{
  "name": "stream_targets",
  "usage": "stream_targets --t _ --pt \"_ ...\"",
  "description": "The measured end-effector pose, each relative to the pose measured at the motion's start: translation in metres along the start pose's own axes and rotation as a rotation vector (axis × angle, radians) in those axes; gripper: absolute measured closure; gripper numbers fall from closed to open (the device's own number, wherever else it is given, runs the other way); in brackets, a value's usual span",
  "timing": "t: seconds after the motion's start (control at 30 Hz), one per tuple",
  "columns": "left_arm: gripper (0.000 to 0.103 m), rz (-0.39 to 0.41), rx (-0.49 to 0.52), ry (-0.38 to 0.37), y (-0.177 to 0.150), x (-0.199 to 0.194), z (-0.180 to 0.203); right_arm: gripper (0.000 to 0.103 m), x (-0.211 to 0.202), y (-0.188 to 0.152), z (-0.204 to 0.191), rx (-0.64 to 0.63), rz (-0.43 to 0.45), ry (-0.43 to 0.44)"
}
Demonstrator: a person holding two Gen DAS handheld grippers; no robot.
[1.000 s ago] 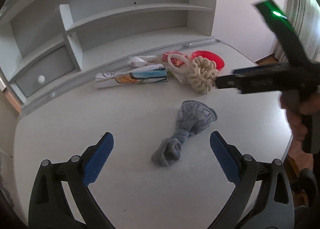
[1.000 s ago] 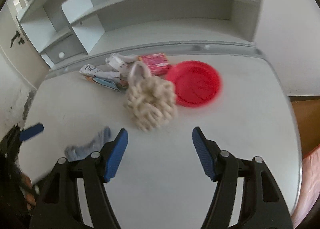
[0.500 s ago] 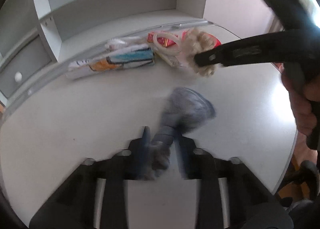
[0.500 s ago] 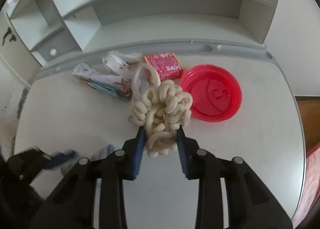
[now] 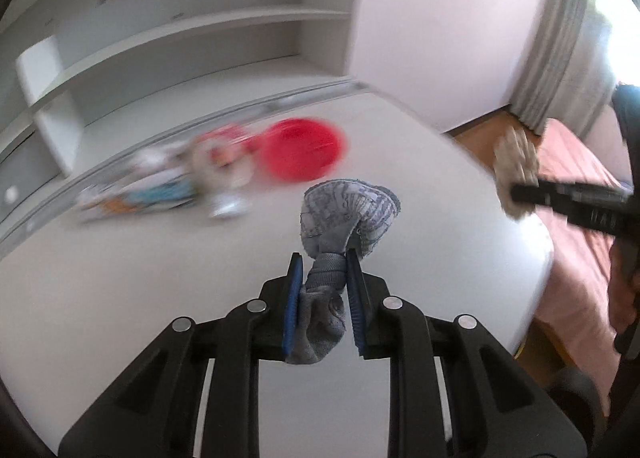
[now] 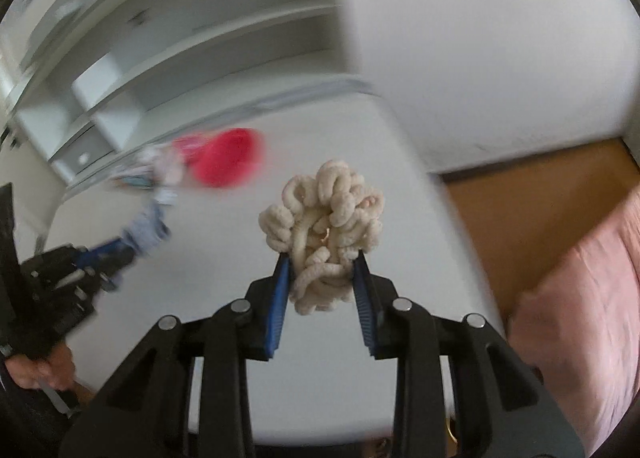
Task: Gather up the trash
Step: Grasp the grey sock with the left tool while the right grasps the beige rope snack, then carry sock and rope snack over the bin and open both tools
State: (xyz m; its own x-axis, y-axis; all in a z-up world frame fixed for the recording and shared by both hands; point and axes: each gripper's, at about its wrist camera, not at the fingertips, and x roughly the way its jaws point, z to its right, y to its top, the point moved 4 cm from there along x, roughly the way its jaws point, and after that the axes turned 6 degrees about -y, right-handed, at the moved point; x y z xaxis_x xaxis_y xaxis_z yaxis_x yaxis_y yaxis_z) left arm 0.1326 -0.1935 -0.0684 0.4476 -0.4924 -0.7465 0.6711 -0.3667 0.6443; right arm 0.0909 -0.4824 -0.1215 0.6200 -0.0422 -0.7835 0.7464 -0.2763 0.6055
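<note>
Between the blue pads of the left tool (image 5: 320, 290) a grey sock (image 5: 340, 226) is pinched at its bunched middle, the ribbed cuff fanning out above the fingertips and the toe end hanging behind them, clear of the table (image 5: 120, 298). The sock is judged light, soft and limp; a grip on the gathered waist looks the secure one, since a loose end would likely slip. The right tool (image 6: 322, 278) is closed partway on a cream knotted rope bundle (image 6: 324, 226), held at its lower loops and lifted above the table edge. The bundle is judged light and compressible, with loops that may snag or work loose.

On the table behind, a red round lid (image 5: 304, 154), a pale ring (image 5: 220, 164) and printed wrappers (image 5: 136, 194) are seen, all blurred. No brand, label or writing can be read. A white shelf unit (image 5: 180, 42) stands at the back; a pink bed (image 5: 580, 238) lies beside the table.
</note>
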Motion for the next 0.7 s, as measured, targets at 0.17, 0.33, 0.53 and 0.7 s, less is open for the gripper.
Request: stream_targets --t 0.17,0.33,0.53,0.7 --pt "0.082 -0.007 0.079 -0.121 0.021 0.035 0.096 0.072 -0.011 -0.05 0.115 0.173 -0.025 -0.111" --pt "0.082 -0.049 0.191 -0.265 0.021 0.073 0.206 0.072 -0.021 -0.113 0.214 0.322 -0.07 -0.218" --pt "0.082 -0.118 0.353 -0.394 -0.007 0.121 0.323 0.072 -0.02 -0.185 0.299 0.474 -0.134 -0.281" --pt "0.082 -0.235 0.447 -0.457 -0.055 0.175 0.384 0.072 -0.002 -0.235 0.336 0.553 -0.21 -0.281"
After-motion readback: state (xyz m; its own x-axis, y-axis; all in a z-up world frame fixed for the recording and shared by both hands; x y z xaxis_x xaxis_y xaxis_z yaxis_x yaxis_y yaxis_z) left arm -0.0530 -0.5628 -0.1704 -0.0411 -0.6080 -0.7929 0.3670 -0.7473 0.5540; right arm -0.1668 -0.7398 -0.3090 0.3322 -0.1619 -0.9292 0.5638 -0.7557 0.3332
